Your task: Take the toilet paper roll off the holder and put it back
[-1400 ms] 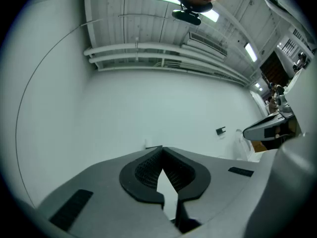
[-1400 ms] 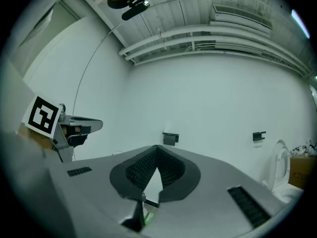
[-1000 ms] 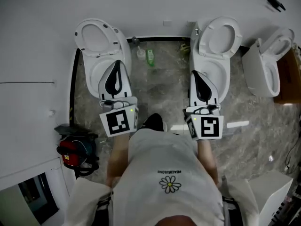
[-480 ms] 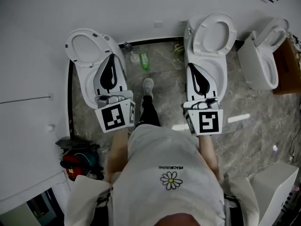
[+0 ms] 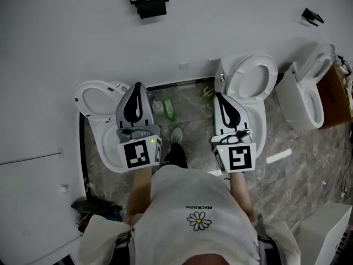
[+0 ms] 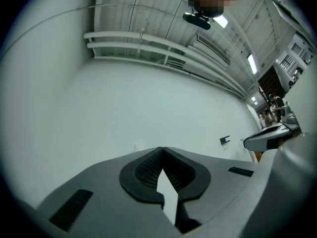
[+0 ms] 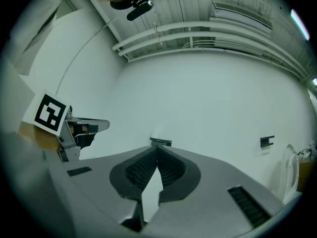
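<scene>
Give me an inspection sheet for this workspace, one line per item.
Surface: grey marbled floor below a white wall.
Job's things: black holder high on the wall with something white on it; a roll is not confirmed.
Clutter: green bottle on the floor by the wall; unclear dark heap at lower left.
Grippers: left gripper and right gripper both shut and empty, well short of the holder.
Cables: nothing seen.
Surroundings: left toilet, middle toilet, right toilet; cardboard box at far right; black bracket on the wall.
</scene>
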`<state>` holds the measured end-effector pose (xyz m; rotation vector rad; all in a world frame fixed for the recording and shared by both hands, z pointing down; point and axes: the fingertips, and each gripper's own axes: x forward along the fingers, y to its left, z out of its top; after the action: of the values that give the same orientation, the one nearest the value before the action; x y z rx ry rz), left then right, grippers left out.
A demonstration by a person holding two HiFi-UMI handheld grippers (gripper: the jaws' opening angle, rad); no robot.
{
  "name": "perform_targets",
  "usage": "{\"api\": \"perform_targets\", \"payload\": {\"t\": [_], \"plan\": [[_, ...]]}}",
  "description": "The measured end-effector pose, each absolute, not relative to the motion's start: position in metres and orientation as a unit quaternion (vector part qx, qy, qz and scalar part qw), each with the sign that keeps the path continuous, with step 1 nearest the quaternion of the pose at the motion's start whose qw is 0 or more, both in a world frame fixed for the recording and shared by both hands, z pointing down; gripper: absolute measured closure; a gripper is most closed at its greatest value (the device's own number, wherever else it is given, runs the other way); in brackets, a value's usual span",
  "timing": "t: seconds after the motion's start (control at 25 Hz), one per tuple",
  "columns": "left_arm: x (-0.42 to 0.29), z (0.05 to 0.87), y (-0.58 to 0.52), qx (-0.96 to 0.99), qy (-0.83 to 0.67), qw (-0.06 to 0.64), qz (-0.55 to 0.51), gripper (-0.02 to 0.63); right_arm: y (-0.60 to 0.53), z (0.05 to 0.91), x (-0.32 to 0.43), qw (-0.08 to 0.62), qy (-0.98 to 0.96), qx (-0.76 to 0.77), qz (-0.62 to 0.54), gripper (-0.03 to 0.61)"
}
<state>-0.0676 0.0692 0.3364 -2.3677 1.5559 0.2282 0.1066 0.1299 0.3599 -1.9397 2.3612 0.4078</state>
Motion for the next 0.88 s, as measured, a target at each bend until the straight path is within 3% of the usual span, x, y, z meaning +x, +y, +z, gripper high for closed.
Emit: {"api": "perform_targets", "payload": {"t": [0.48, 0.88], "plan": [[-0.087, 0.314, -0.151, -0.826, 0.542, 0.131, 0.082, 0.597, -0.091, 0.323, 0.096, -0.008, 0.755, -0.643, 0.130, 0.568], [-0.088, 0.336, -0.225, -0.819, 0.559, 0.116, 0.047, 0.597, -0.184, 0.341, 0.091, -0.006, 0.775, -0.626, 0.092, 0.568]]}}
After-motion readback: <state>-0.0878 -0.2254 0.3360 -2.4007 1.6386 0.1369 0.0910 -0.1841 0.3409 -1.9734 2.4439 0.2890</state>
